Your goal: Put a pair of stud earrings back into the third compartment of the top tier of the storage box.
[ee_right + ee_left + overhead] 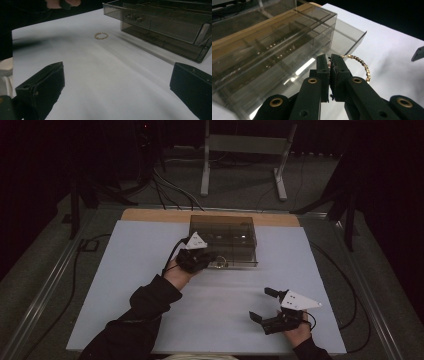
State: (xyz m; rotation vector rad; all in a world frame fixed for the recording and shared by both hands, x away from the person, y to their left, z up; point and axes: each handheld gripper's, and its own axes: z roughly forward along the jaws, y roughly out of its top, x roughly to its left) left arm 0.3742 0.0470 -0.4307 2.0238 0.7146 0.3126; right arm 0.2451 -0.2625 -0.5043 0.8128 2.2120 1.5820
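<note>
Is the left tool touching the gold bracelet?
Touching. In the left gripper view the left tool is shut on the bracelet: the beads run right into its closed jaws and the loop hangs out to one side.

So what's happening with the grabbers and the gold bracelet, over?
Left gripper shut on beaded bracelet, beside smoky drawer box. Right gripper open, holding nothing. Second bracelet loose on mat.
</note>
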